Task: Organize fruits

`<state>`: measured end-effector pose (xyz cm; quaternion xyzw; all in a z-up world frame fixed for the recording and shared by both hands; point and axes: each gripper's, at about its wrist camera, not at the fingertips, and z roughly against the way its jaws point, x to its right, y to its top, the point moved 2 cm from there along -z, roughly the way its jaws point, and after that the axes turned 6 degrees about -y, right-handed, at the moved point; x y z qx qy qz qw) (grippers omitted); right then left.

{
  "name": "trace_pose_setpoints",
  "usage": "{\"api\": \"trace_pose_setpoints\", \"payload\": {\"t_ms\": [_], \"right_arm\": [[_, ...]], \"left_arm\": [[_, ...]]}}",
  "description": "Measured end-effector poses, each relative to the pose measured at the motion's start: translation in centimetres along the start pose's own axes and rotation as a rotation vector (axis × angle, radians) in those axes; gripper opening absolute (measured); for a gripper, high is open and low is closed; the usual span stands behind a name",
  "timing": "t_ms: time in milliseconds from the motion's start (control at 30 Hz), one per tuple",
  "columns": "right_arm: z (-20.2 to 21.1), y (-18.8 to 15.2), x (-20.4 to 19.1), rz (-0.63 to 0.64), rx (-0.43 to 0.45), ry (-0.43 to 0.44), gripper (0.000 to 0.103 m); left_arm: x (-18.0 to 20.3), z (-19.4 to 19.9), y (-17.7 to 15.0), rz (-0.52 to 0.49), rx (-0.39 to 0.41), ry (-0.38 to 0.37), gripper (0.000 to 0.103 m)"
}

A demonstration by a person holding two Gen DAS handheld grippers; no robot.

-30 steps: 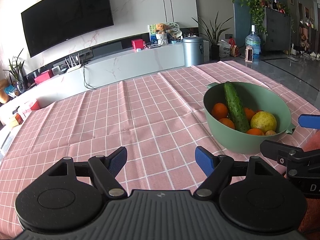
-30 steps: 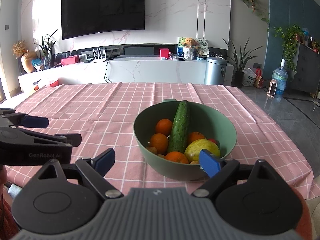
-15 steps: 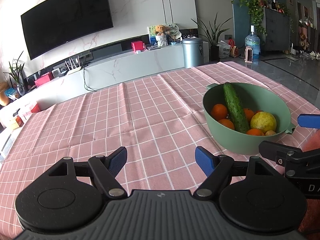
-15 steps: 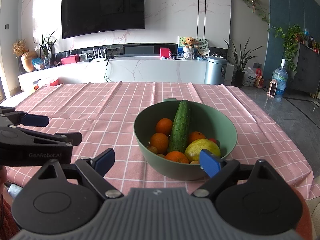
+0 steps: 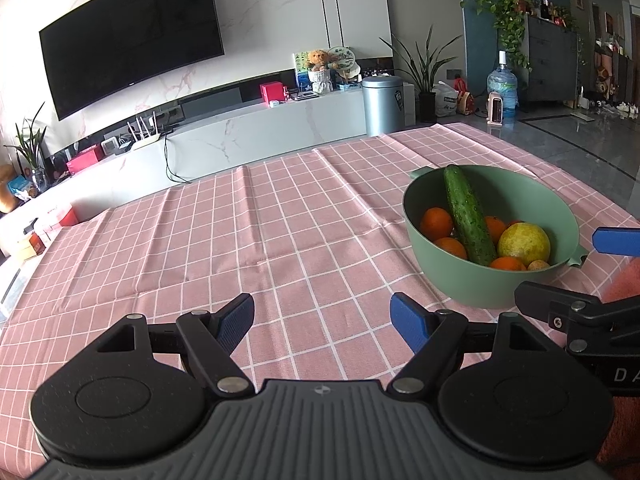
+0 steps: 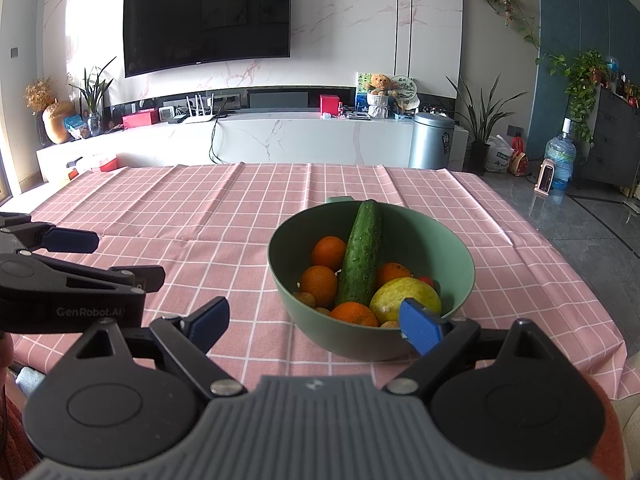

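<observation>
A green bowl (image 6: 448,264) stands on the pink checked tablecloth (image 6: 200,224). It holds a long cucumber (image 6: 360,256), several oranges (image 6: 328,252), a yellow-green round fruit (image 6: 404,300) and some small fruits. My right gripper (image 6: 316,322) hovers just short of the bowl's near side, open with nothing between its blue pads. My left gripper (image 5: 322,316) is open too, over bare cloth to the left of the bowl (image 5: 532,196). In the left wrist view the cucumber (image 5: 466,216) leans on the bowl's far rim.
The table's right edge (image 6: 592,304) drops to a grey tiled floor. Beyond the table stand a white TV cabinet (image 6: 304,136), a metal bin (image 6: 432,140) and potted plants. Each gripper shows at the side of the other's view, and a sleeve (image 5: 624,280) too.
</observation>
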<state>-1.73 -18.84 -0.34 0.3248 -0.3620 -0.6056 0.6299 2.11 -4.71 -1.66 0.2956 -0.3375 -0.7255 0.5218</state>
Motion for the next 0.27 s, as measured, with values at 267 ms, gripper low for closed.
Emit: {"api": "trace_pose_setpoints", "payload": {"t_ms": [267], "right_arm": [[0.00,0.01,-0.01,0.000,0.000,0.000,0.089]], "left_arm": [[-0.22,0.12,-0.02,0.016,0.007,-0.013,0.091]]}}
